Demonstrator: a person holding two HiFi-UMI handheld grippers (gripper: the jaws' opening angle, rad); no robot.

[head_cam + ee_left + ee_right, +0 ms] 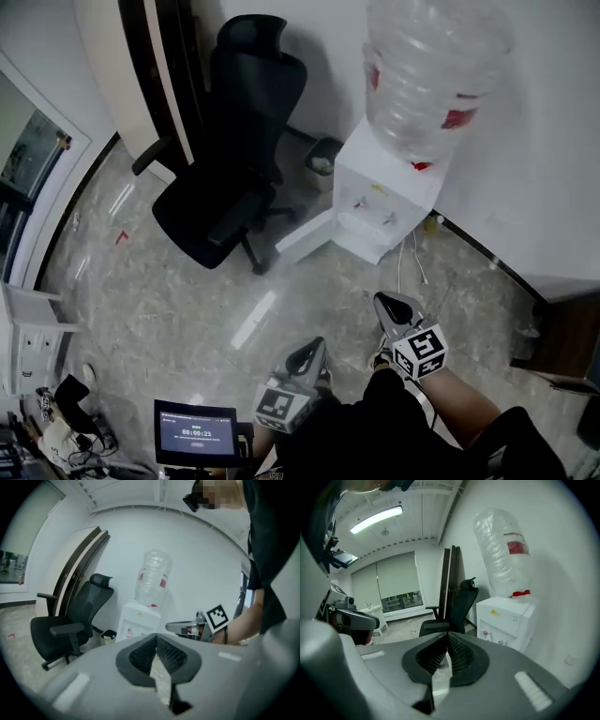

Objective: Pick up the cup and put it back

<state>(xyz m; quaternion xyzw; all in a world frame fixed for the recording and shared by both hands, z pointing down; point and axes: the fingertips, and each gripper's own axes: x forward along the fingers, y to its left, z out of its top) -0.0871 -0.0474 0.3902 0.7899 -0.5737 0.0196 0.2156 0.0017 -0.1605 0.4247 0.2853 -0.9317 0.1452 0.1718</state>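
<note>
No cup shows clearly in any view. A white water dispenser with a big clear bottle stands against the wall ahead; it is also in the left gripper view and the right gripper view. My left gripper is held low at the middle, its jaws together with nothing between them. To its right, my right gripper points toward the dispenser, also shut and empty. Each gripper sees the other: the right gripper and the left gripper.
A black office chair stands left of the dispenser, with a small bin between them. White cables trail on the marble floor before the dispenser. A small screen sits at the lower left, a white cabinet at the far left.
</note>
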